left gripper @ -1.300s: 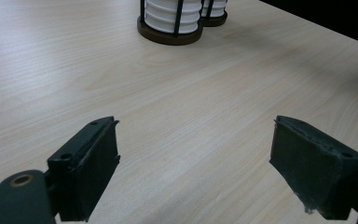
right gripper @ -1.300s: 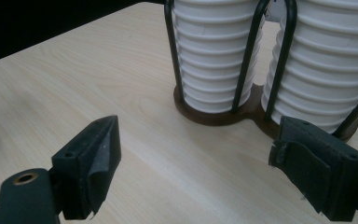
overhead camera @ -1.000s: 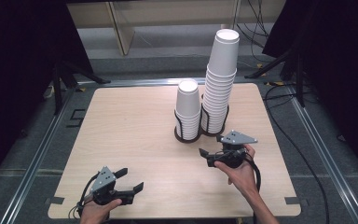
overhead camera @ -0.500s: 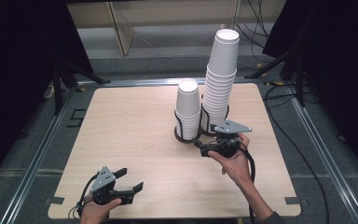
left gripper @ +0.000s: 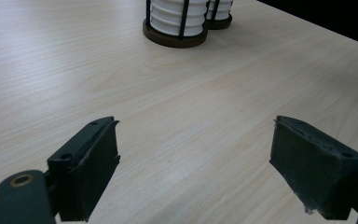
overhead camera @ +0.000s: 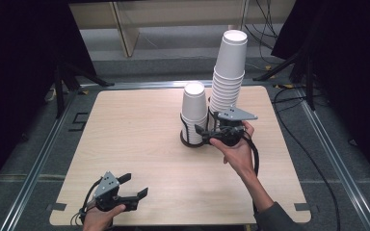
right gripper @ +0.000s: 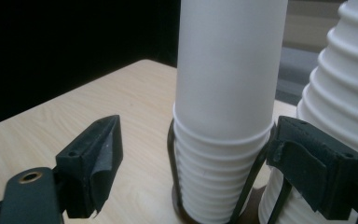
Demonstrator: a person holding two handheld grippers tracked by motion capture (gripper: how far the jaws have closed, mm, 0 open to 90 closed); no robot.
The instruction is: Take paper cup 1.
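Two stacks of white paper cups stand in black wire holders at the table's far middle: a short stack (overhead camera: 194,109) and, to its right, a tall stack (overhead camera: 229,72). A hand holds my right gripper (overhead camera: 203,134) just in front of them, its jaws pointing at the short stack's lower part. In the right gripper view the short stack (right gripper: 228,93) rises close ahead of the right gripper (right gripper: 196,140), whose jaws are open; the tall stack (right gripper: 345,107) is at the right edge. My left gripper (overhead camera: 136,185) rests open near the front left edge with nothing between its jaws, as the left gripper view (left gripper: 196,140) confirms.
The wooden table (overhead camera: 139,130) has bare surface left of and in front of the cups. The holder base (left gripper: 175,37) shows far ahead in the left gripper view. A metal frame (overhead camera: 38,159) borders the table, and cables (overhead camera: 294,139) trail on the floor at right.
My right gripper has risen and moved away from the front edge, up to the short cup stack. The left gripper has stayed still.
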